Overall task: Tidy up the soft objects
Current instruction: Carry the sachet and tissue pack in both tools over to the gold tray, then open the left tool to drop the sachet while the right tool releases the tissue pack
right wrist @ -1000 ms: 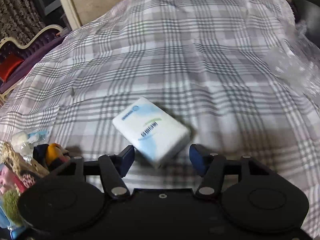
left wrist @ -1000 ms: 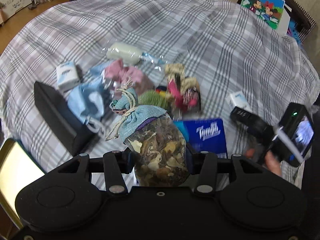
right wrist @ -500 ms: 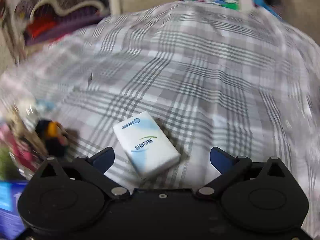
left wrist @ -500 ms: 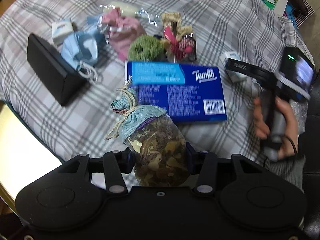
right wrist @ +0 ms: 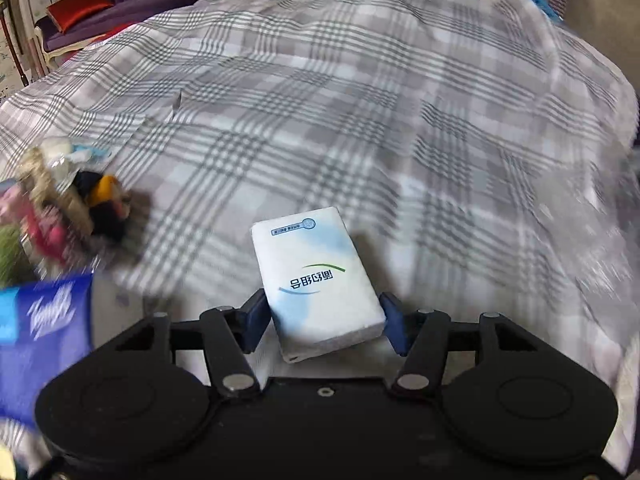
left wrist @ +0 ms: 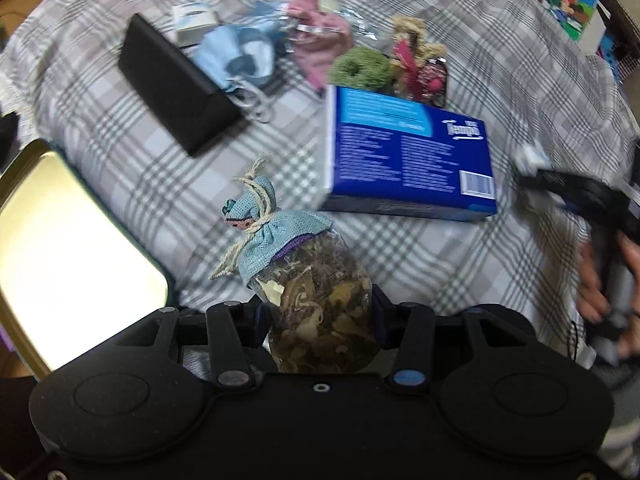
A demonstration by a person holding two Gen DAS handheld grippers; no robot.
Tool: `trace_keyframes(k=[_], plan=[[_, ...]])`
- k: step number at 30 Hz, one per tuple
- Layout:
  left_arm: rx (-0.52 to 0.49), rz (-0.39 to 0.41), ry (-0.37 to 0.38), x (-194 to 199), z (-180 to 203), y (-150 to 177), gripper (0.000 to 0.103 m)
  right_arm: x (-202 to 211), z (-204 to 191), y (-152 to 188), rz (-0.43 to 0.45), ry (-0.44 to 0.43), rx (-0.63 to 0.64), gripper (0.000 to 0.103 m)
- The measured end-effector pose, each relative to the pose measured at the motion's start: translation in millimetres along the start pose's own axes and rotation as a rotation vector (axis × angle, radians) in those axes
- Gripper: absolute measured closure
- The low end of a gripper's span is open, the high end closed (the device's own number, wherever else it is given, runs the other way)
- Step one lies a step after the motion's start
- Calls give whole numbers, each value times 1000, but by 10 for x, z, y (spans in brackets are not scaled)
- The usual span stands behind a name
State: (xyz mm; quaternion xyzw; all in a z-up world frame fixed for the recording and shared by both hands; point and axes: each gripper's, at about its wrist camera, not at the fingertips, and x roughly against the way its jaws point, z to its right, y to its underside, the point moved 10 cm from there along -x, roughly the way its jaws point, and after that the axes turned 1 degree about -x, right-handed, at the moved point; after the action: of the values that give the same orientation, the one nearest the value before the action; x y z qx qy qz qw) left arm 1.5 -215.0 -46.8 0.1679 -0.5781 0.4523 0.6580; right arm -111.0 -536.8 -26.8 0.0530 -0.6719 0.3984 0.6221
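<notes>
My left gripper is shut on a clear sachet of dried petals with a blue cloth top tied with string, held above the plaid cloth. In the right wrist view, a white and blue tissue pack lies lengthwise between the fingers of my right gripper. Its jaws are closing and both blue pads touch the pack's sides. At the right edge of the left wrist view the right gripper and the hand that holds it show blurred.
A blue Tempo tissue box lies mid-bed. Behind it sit a green scrunchie, a pink cloth, a light blue face mask and a black box. A gold tin tray lies at the near left.
The left gripper carried the sachet toward the near left, bringing the gold tray further into view. The right jaws opened wide, rolled, then closed onto the tissue pack's sides.
</notes>
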Motion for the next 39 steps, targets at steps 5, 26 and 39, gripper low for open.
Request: trace_keyframes(k=[5, 26, 39], plan=[[58, 0, -6, 37, -249, 125, 56, 497, -166, 415, -59, -87, 82, 45], [429, 113, -248, 328, -2248, 322, 55, 1407, -2788, 1751, -195, -479, 558, 45], [530, 67, -375, 60, -3001, 96, 55, 1157, -3666, 2063, -283, -453, 668, 45]])
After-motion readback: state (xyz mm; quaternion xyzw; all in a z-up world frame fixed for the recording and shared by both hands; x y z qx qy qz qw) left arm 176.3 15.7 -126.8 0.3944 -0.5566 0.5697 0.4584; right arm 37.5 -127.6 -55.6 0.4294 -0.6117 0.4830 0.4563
